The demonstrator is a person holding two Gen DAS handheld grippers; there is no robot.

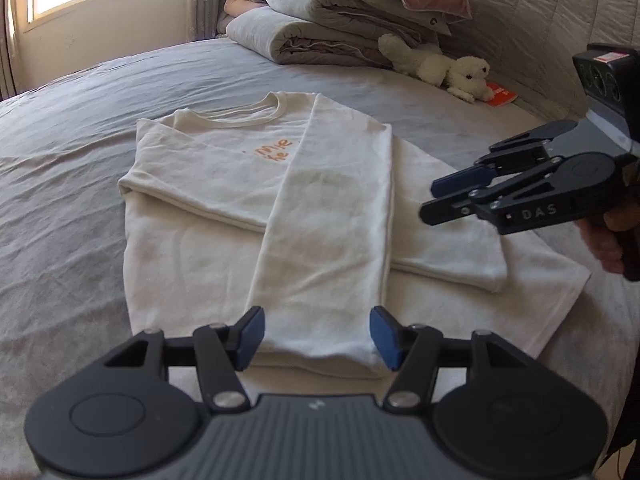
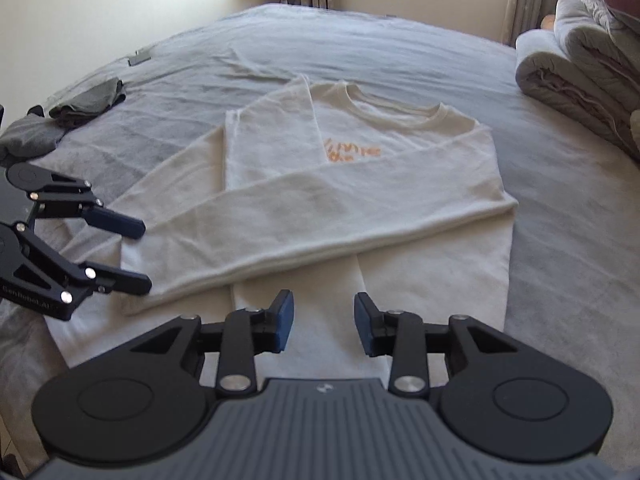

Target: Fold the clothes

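1. We're seeing the cream sweatshirt (image 1: 224, 176) lying on the bed (image 1: 80, 92), sleeves folded in.
2. Both the left hand-held gripper (image 1: 316, 336) and the right hand-held gripper (image 2: 324, 326) are hovering released, empty.
3. Soft, light, floppy; we're thinking of pinching the hem corners.

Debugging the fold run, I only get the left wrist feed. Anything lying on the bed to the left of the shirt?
Observer: Yes. On the right wrist view a dark green garment lies bunched on the bed, apart from the shirt.
Operator: Right gripper looks side-on to me. Open?
Observer: Open. The right gripper has a clear gap between its pads, nothing in it, only shirt below.
Operator: Anything else out there?
Observer: A grey cloth lies next to the green one, behind the left gripper, which is also open and empty.
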